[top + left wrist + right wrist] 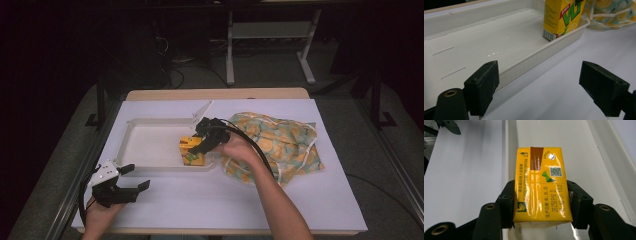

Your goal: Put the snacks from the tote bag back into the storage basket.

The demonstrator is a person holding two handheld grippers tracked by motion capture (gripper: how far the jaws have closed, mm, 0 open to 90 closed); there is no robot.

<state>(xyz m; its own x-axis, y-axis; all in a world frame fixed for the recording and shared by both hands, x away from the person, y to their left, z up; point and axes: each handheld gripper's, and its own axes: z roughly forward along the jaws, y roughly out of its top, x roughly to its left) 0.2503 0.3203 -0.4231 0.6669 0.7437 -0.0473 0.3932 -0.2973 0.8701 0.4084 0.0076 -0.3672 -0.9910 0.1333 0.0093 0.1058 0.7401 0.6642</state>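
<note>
Two hand-held grippers are at work over a white-covered table (pixel 280 200). Right gripper (pixel 201 144): its jaws are clamped on the two opposite sides of a yellow drink carton (pixel 192 151), pads pressed against the carton's faces as seen in the right gripper view (pixel 541 187). The carton stands upright at the near right corner of a shallow white tray (pixel 145 145), close against the tray's rim; its foot appears to rest on the tray floor in the left gripper view (pixel 562 17), though the contact line is partly hidden by the rim. Printed green lettering and a barcode face the left side. The carton's top, with a brown strip and a foil-sealed straw hole, faces the right gripper's camera.

Left gripper (pixel 131 178): jaws spread wide with nothing between them, hovering just above the table surface just outside the tray's near left edge, well apart from the carton. A hand (pixel 100 212) grasps it from below the frame.

One patterned cloth bag (pixel 280 145), printed with orange slices, lies crumpled on the table to the right of the tray, touching or nearly touching the tray's right end. The rest of the tray floor (pixel 486 42) is bare.
</note>
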